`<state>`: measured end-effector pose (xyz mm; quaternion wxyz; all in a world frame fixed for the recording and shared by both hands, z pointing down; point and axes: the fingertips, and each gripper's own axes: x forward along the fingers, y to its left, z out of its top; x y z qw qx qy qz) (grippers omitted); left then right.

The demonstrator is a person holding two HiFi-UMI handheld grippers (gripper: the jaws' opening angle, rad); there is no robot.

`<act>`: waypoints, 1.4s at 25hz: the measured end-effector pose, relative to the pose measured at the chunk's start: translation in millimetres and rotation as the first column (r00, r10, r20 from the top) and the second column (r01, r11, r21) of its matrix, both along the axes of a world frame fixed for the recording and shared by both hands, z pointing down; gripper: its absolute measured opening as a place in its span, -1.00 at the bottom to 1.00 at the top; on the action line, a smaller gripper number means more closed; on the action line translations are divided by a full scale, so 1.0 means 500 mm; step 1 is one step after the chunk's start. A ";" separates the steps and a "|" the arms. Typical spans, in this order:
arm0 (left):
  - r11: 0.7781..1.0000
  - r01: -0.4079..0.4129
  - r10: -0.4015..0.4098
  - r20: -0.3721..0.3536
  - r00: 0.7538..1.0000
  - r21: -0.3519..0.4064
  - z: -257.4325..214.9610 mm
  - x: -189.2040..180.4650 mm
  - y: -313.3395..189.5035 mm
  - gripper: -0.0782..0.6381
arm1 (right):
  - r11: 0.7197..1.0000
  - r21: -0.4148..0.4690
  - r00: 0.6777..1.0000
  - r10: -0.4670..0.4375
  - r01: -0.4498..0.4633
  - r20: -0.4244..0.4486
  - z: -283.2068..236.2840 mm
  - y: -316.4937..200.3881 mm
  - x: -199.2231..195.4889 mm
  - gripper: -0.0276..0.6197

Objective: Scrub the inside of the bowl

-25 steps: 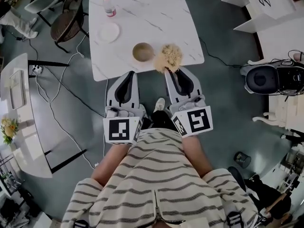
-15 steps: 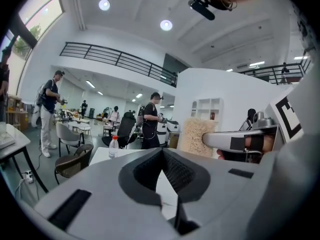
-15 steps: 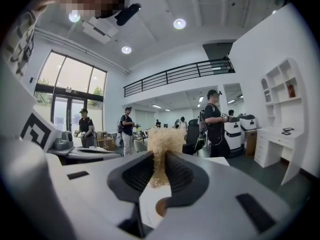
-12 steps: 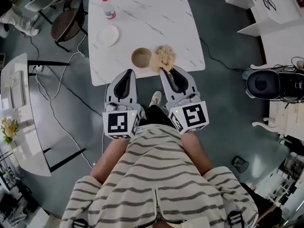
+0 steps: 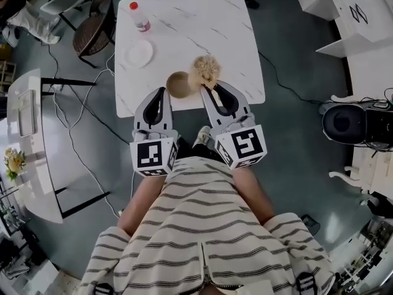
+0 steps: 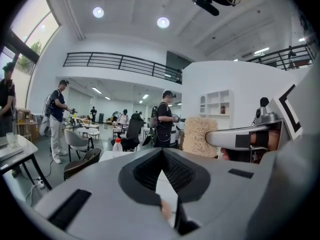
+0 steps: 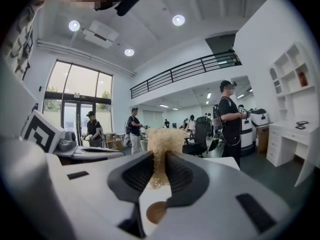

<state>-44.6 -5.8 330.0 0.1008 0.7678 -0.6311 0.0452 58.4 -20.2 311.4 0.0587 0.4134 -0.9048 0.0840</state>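
Both my tongs have pushed forward over the near edge of the table (image 5: 184,17) this last second, right tongs (image 5: 207,86) clamped on the straw-coloured scrubber (image 5: 205,70), left tongs (image 5: 161,91) pinched together empty, and the brown bowl (image 5: 179,84) sits between their tips, scrubber just beside its far-right rim.

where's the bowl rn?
Head view: the bowl sits at the marble table's near edge, just left of the scrubber clamped in the right hand-held gripper, ahead of the left hand-held gripper's tips.
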 end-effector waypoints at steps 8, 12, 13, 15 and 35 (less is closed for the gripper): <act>0.998 -0.007 0.008 0.010 1.000 -0.057 0.040 -0.013 -0.050 -0.77 | 0.997 -0.079 1.000 -0.003 0.003 0.001 0.046 -0.040 -0.006 -0.68; 0.994 -0.042 0.043 0.005 0.999 -0.099 0.066 -0.026 -0.080 -0.77 | 0.994 -0.105 1.000 0.004 -0.007 -0.024 0.069 -0.070 -0.026 -0.68; 0.992 -0.053 0.053 0.002 0.999 -0.112 0.075 -0.027 -0.085 -0.77 | 0.994 -0.113 1.000 0.008 -0.011 -0.029 0.076 -0.075 -0.029 -0.68; 0.988 -0.076 0.076 0.000 0.997 -0.133 0.092 -0.027 -0.093 -0.77 | 0.991 -0.134 0.999 0.017 -0.021 -0.037 0.093 -0.081 -0.035 -0.68; 0.915 -0.167 0.152 -0.070 0.986 -0.367 0.295 -0.068 -0.119 -0.76 | 0.927 -0.374 0.992 -0.019 -0.029 -0.126 0.285 -0.083 -0.100 -0.68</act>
